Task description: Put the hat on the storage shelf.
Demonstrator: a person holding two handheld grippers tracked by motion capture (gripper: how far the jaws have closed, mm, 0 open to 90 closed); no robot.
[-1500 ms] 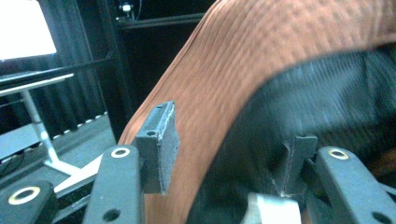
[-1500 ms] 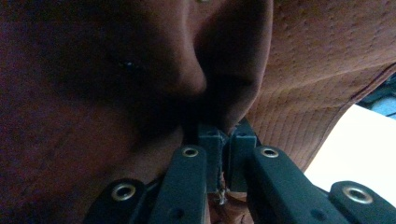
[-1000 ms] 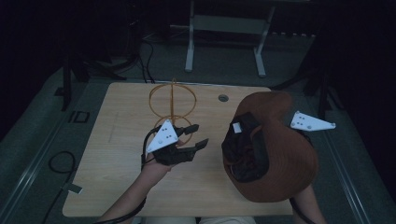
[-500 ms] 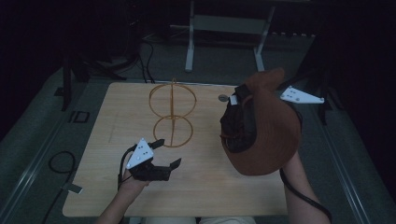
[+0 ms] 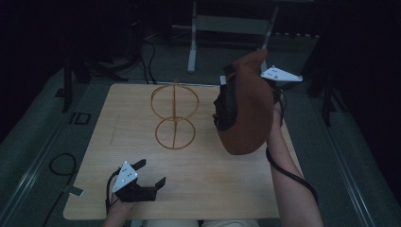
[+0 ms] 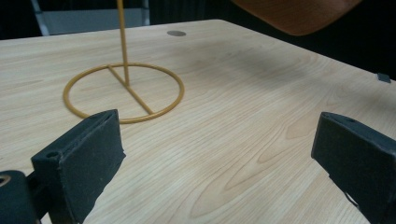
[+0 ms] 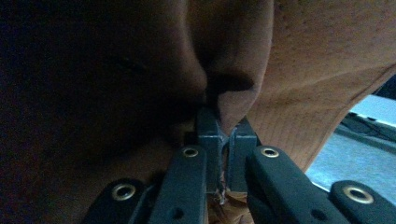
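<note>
A brown felt hat (image 5: 246, 113) hangs in the air over the table's right side, its crown turned sideways and its dark inside facing left. My right gripper (image 7: 223, 133) is shut on the hat's brim, with brown fabric (image 7: 233, 65) pinched between its pads. A gold wire stand (image 5: 175, 113), a round base with a hoop on a post, stands at the table's middle, left of the hat. My left gripper (image 5: 152, 171) sits low near the table's front left corner. Its jaws have just been opening and stand wide with nothing between them. The stand's base ring (image 6: 123, 93) lies ahead of them.
The wooden table (image 5: 227, 189) has a small round grommet (image 6: 176, 33) near its far edge. A grey metal frame (image 5: 231, 23) stands on the floor behind the table. Cables (image 5: 59, 165) lie on the floor at the left.
My left gripper came away from the hat, sank toward the table's front left and opened. My right gripper carried the hat back and up, tipping it on edge.
</note>
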